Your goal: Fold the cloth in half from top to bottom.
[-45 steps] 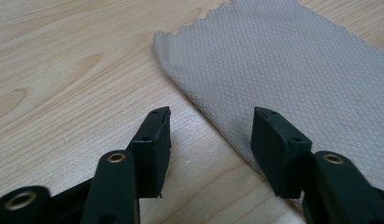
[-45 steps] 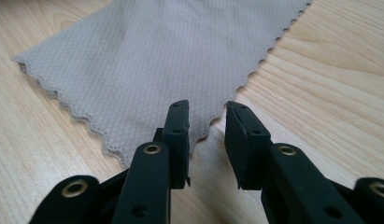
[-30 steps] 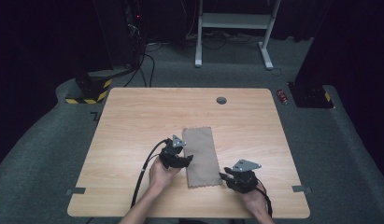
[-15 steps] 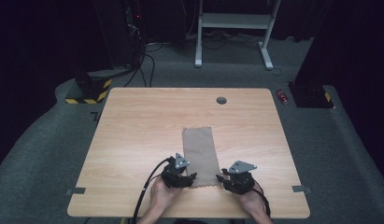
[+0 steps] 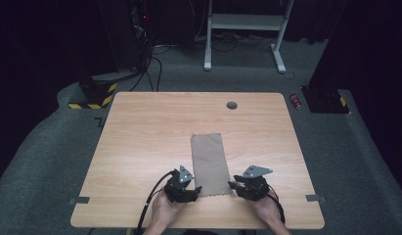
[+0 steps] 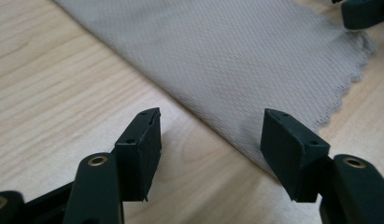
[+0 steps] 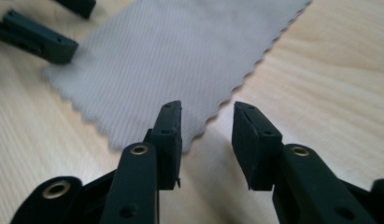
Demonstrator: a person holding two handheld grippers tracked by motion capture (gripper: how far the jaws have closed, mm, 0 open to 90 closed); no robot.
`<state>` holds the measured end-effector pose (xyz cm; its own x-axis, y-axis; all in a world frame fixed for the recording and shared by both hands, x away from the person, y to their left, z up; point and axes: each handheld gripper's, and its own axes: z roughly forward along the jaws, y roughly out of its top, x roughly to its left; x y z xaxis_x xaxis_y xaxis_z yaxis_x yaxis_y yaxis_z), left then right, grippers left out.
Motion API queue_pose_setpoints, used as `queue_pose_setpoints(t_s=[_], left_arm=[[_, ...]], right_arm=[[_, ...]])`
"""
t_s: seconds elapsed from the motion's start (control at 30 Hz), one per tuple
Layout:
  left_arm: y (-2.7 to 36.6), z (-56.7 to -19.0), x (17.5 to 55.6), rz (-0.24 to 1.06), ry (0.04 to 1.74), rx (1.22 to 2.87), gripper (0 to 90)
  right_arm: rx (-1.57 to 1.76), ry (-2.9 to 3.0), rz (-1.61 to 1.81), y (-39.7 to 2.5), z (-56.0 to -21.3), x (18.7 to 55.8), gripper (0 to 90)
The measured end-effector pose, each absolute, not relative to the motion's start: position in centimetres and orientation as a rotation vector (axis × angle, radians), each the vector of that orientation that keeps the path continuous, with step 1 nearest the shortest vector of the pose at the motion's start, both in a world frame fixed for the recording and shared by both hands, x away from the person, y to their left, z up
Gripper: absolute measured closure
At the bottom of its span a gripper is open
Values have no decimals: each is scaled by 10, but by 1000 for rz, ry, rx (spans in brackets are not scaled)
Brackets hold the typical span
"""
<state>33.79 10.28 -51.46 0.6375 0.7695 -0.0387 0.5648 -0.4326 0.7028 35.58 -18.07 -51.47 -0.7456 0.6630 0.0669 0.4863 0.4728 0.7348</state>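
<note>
Two claws, both mine, sit low on the wooden table at the near end of one grey cloth.

Left claw: jaws wide apart, nothing between them but bare wood and the cloth's long edge. In the left gripper view that edge runs diagonally through the gap; the jaw on the right of that view stands at the hem or just over it, the other jaw rests over bare table. Whether a pad touches fabric, I cannot tell.

Right claw: jaws apart, a narrower gap than the left. In the right gripper view the scalloped corner of the cloth lies just ahead of and partly behind my left-hand jaw; the other jaw is over wood.

Cloth: flat, a long rectangle with pinked short ends, stretching away from both claws toward the far side of the table. Its near corners lie one at each claw. Across the cloth, in each gripper view, the tip of my other claw shows at the opposite corner.
</note>
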Motion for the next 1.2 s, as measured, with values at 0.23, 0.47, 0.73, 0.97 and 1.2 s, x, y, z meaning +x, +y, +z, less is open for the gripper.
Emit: queue_pose_setpoints(t_s=[0.23,0.47,0.73,0.97,1.2], left_arm=[[119,-502,387,411,1137,2053,410],[121,-496,438,451,1213,2033,428],[124,-508,480,429,1332,1999,452],[125,-514,494,423,1352,1956,500],[121,-514,504,412,1368,1940,511]], right_arm=[[1074,2420,1174,-181,-506,389,699],[1119,2417,1187,-163,-503,428,749],[1208,2376,1174,-146,-505,463,756],[1245,2327,1137,-140,-509,485,763],[1268,2308,1113,-133,-510,498,750]])
